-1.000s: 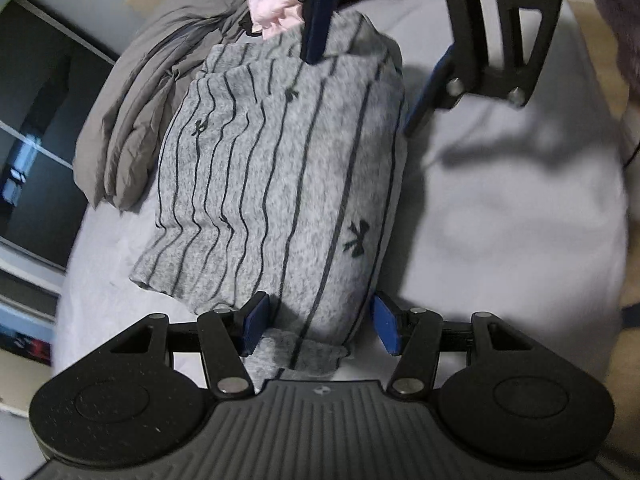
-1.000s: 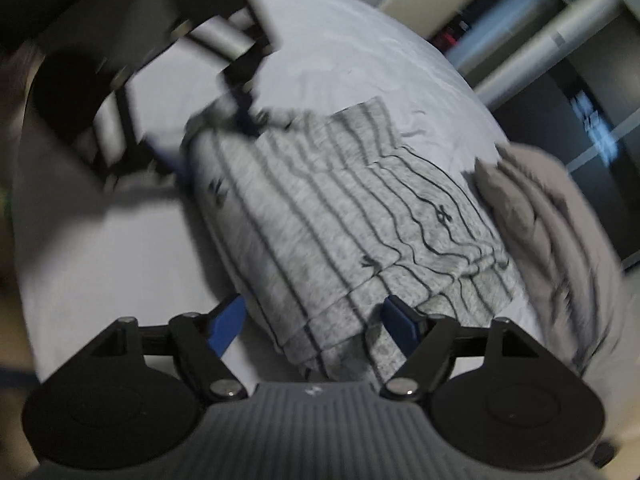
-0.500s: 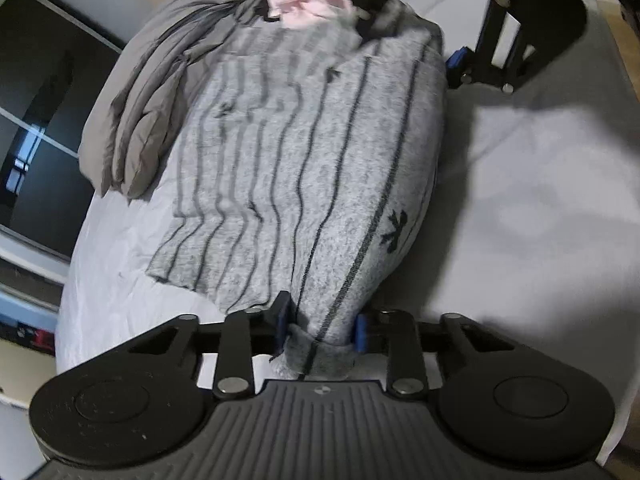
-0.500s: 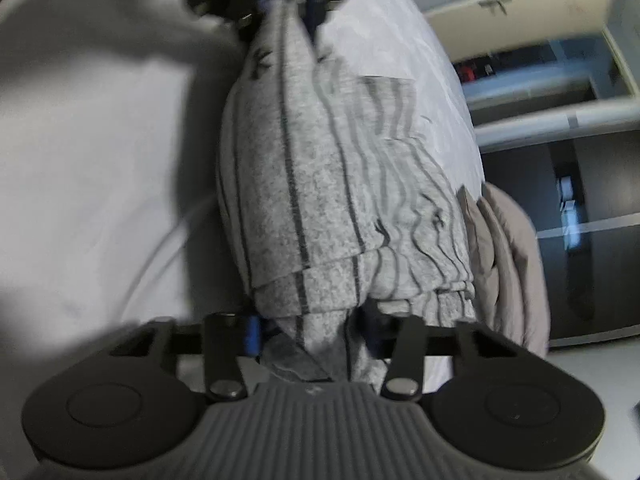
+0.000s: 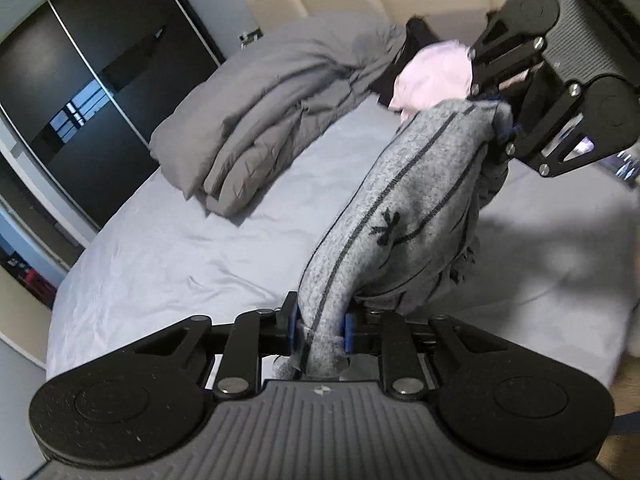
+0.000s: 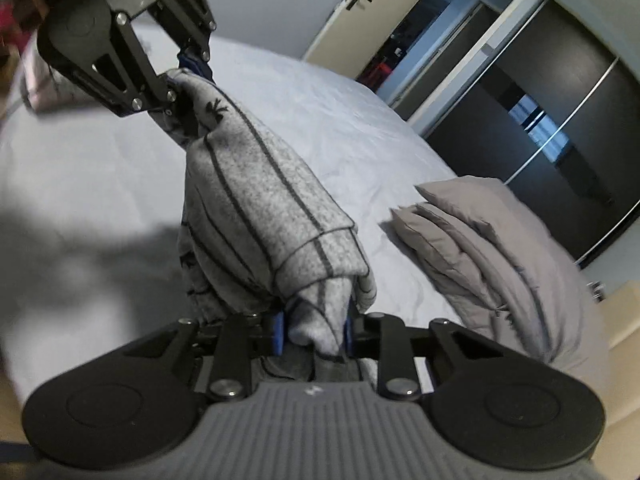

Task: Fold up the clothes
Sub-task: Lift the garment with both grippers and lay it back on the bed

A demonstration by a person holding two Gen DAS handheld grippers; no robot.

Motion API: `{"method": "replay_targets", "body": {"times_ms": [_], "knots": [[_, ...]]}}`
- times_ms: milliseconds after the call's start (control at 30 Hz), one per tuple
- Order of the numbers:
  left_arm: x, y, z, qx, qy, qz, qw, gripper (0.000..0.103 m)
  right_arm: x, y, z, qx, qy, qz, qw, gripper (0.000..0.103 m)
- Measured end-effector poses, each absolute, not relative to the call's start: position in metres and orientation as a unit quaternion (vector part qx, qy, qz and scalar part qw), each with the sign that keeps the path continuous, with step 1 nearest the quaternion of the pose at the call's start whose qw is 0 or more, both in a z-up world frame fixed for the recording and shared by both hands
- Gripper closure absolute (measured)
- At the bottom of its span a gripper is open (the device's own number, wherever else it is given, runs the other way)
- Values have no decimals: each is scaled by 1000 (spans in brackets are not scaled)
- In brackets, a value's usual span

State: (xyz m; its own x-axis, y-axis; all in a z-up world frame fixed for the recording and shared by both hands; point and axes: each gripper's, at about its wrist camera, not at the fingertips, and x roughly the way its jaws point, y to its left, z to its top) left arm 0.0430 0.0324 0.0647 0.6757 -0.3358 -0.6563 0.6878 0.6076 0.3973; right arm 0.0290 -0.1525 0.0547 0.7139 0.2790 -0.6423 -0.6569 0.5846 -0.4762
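We have the folded grey knit garment with thin dark stripes (image 5: 404, 216) clamped at both ends and hanging in the air above the bed's pale grey sheet (image 5: 168, 252). Left claw (image 5: 320, 330): blue pads on one bunched end, jaws closing on the fabric. Right claw (image 6: 314, 332): same story at the other end, jaws closing with cloth between the pads. In each wrist view the opposite claw shows at the far end of the bundle.

Progress, as we read it: the garment looks already folded into a compact multi-layer bundle, sagging between the two grips, so the folding on this piece seems mostly done. What's left is probably setting it down flat somewhere, or one last fold.

More to do after that: a crumpled pale pink garment (image 5: 432, 72) sits unfolded near the headboard, beside the folded grey duvet (image 5: 272, 120). We can't tell whether other clothes wait out of view.
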Motion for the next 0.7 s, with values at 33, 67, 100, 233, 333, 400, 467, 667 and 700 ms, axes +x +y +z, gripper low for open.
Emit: {"method": "replay_targets", "body": {"times_ms": [33, 67, 100, 233, 333, 400, 467, 667, 700], "knots": [[38, 36, 73, 322, 268, -305, 855, 85, 26, -155, 64, -349, 265, 287, 852, 74], [33, 40, 82, 317, 267, -311, 855, 85, 22, -157, 73, -334, 270, 300, 852, 74], [28, 43, 89, 312, 268, -318, 854, 85, 19, -159, 83, -319, 275, 312, 852, 74], [3, 60, 117, 299, 275, -372, 835, 85, 2, -169, 115, -266, 296, 367, 841, 74], [-10, 74, 133, 275, 284, -412, 821, 85, -14, -180, 130, -228, 306, 408, 829, 74], [-12, 80, 137, 262, 290, -425, 816, 85, -21, -186, 135, -197, 315, 429, 823, 74], [-4, 77, 131, 258, 299, -419, 818, 85, -15, -183, 130, -184, 328, 424, 824, 74], [40, 52, 86, 279, 356, -376, 808, 85, 20, -156, 88, -218, 387, 375, 813, 74], [48, 50, 80, 282, 362, -370, 808, 85, 26, -153, 82, -223, 393, 367, 813, 74]]}}
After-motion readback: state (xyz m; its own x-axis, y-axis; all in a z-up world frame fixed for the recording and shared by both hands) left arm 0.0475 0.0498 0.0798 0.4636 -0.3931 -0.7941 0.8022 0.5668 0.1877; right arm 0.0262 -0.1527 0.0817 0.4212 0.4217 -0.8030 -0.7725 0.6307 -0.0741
